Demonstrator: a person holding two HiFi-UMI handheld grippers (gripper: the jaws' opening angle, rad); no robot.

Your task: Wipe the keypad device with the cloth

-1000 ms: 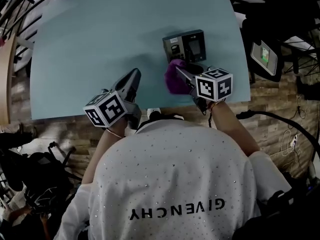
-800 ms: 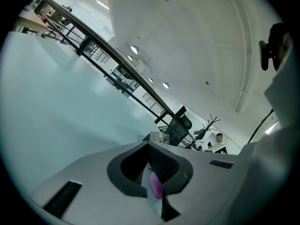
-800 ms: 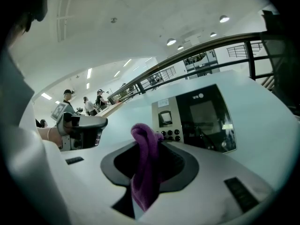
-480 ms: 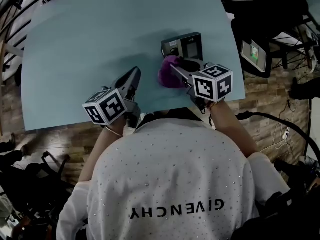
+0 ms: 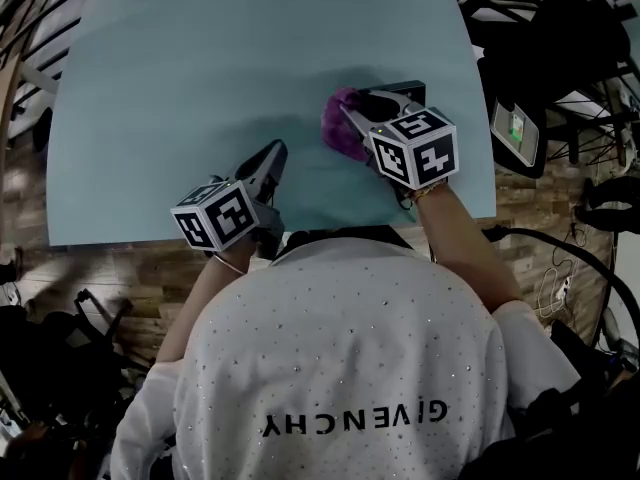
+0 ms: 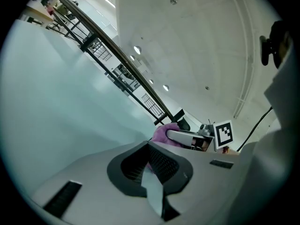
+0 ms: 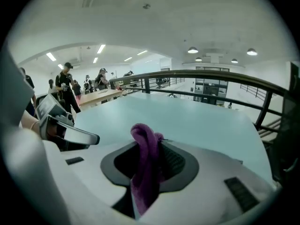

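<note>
My right gripper [image 5: 350, 118] is shut on a purple cloth [image 5: 342, 130] and holds it against the left end of the dark keypad device [image 5: 402, 94], most of which is hidden under the gripper. In the right gripper view the cloth [image 7: 144, 146] hangs bunched between the pads of that gripper [image 7: 149, 172]. My left gripper [image 5: 271, 158] rests near the front edge of the light blue table [image 5: 180, 88], shut with nothing in it. From the left gripper [image 6: 152, 175] I see the cloth [image 6: 163, 133] and the right gripper [image 6: 187, 138].
The table's front edge runs just before the person's body. A dark stand carrying a small screen [image 5: 518, 125] is off the table's right side, among cables and chair legs. Several people [image 7: 65, 86] stand far off beyond the table, and a railing [image 7: 225, 78] runs behind it.
The right gripper has carried the cloth forward onto the keypad device, which now lies mostly covered. The left gripper has stayed almost in place.
</note>
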